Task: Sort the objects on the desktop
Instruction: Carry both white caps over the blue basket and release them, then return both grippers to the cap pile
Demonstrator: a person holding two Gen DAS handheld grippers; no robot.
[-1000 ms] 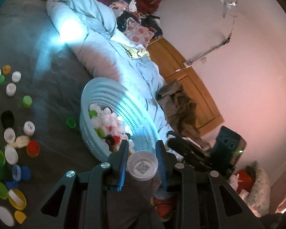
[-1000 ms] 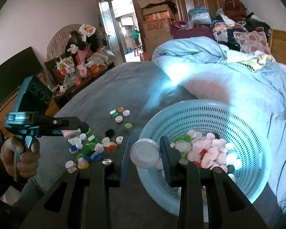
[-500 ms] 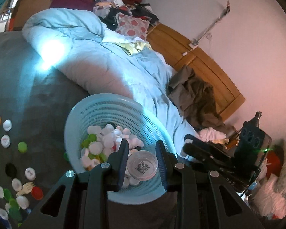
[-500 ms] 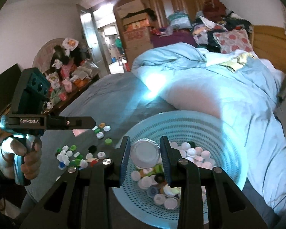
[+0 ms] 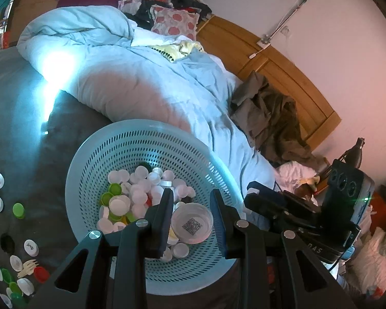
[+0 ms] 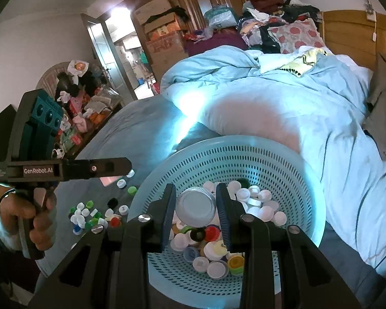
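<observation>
A: Over the basket (image 5: 95,154) both grippers hang, each with a lid. How will those lids handle?

B: Light, I'd judge, and stiff: thin plastic discs with a ribbed rim. Smooth faces, so likely a bit slippery. The rim is the place to take hold, across the width, and that is how they sit now.

A: The left gripper (image 5: 191,215)?

B: Its jaws are narrow, closed on the clear lid (image 5: 192,223), one pad on each side of the rim. The lid lies open side toward the camera, a square code printed inside, and it sits between the jaws near their tips, above the caps (image 5: 139,193) piled in the basket.

A: And the right gripper (image 6: 195,207)?

B: Same grip. Its jaws are pinched on the white lid (image 6: 196,206), flat top toward the camera, ribbed edge against the pads. It hangs inside the basket's rim, over the mixed caps.

A: Anything left outside?

B: Plenty of loose caps (image 6: 95,217) on the grey bed, beside the basket. The person's hand (image 6: 25,221) holds the left gripper's handle there.

A: Risk on release?

B: Little, I think; such lids won't break, though they may bounce or roll among the others.
</observation>
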